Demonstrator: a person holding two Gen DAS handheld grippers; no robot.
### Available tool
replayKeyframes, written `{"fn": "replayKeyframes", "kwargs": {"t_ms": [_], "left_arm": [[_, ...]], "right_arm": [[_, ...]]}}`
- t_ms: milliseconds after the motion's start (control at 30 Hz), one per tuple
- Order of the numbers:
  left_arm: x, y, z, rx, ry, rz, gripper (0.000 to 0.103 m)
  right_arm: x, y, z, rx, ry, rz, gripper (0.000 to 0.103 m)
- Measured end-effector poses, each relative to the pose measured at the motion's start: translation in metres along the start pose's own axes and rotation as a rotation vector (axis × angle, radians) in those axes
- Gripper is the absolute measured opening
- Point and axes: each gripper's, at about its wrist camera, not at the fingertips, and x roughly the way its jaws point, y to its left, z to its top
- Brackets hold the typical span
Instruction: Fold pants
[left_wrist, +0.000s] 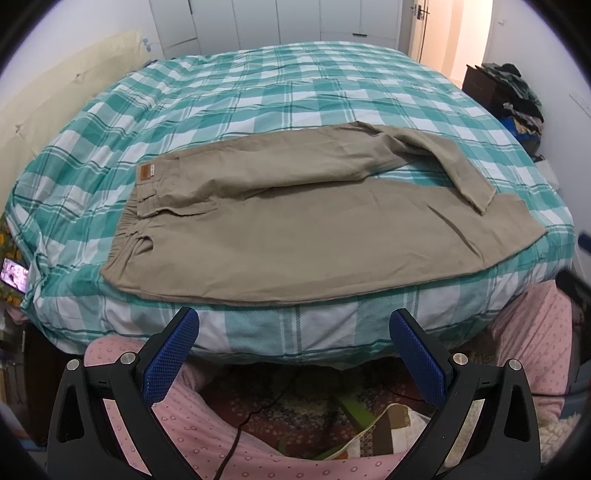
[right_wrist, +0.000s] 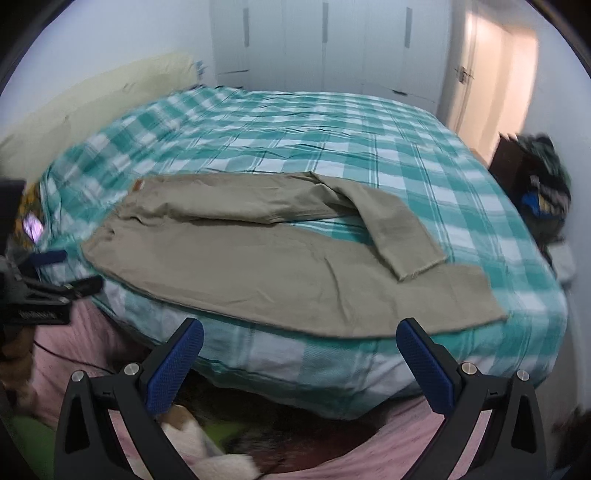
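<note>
Beige pants (left_wrist: 314, 229) lie flat on a bed with a green and white checked cover (left_wrist: 258, 92), near its front edge. The waistband is at the left, the legs run right. The far leg is bent, its cuff lying over the near leg. My left gripper (left_wrist: 293, 325) is open and empty, held just off the bed's front edge below the pants. My right gripper (right_wrist: 299, 336) is open and empty, also before the front edge, under the near leg of the pants (right_wrist: 295, 266). The left gripper (right_wrist: 55, 273) shows at the left of the right wrist view.
White wardrobe doors (left_wrist: 277, 22) stand behind the bed. A dark stand with piled clothes (left_wrist: 517, 96) is at the right. A lit phone screen (left_wrist: 13, 275) lies at the bed's left edge. Pink fabric and a cable (left_wrist: 236, 435) are below the grippers.
</note>
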Motion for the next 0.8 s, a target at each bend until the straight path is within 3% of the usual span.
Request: {"fn": "replayKeyframes", "kwargs": {"t_ms": [67, 133, 167, 233, 333, 500, 533, 567, 633, 733, 800], "left_arm": [[0.002, 0.000, 0.001, -0.003, 0.005, -0.005, 0.103], [0.003, 0.000, 0.001, -0.006, 0.009, -0.008, 0.103], [0.003, 0.000, 0.001, -0.010, 0.012, -0.009, 0.103], [0.003, 0.002, 0.001, -0.022, 0.015, -0.007, 0.103], [0.003, 0.004, -0.001, -0.036, 0.024, 0.012, 0.103], [0.014, 0.007, -0.001, -0.048, 0.066, 0.038, 0.103], [0.017, 0.007, 0.000, -0.048, 0.077, 0.039, 0.103], [0.020, 0.007, 0.000, -0.047, 0.084, 0.040, 0.103], [0.025, 0.007, 0.002, -0.048, 0.098, 0.043, 0.103], [0.032, 0.010, 0.003, -0.056, 0.107, 0.050, 0.103], [0.040, 0.010, 0.005, -0.066, 0.132, 0.046, 0.103]], "right_arm": [[0.018, -0.020, 0.008, -0.072, -0.022, -0.051, 0.103], [0.060, -0.049, 0.018, -0.133, 0.020, -0.153, 0.102], [0.080, -0.059, 0.022, -0.162, 0.043, -0.158, 0.102], [0.126, -0.076, 0.025, -0.212, 0.116, -0.156, 0.084], [0.202, -0.100, 0.032, -0.196, 0.230, -0.114, 0.073], [0.270, -0.119, 0.043, -0.141, 0.253, -0.165, 0.067], [0.285, -0.124, 0.044, -0.140, 0.255, -0.200, 0.057], [0.293, -0.129, 0.044, -0.134, 0.264, -0.231, 0.048], [0.295, -0.137, 0.046, -0.130, 0.264, -0.272, 0.017], [0.267, -0.141, 0.062, -0.153, 0.207, -0.305, 0.008], [0.246, -0.156, 0.093, -0.149, 0.171, -0.293, 0.006]]}}
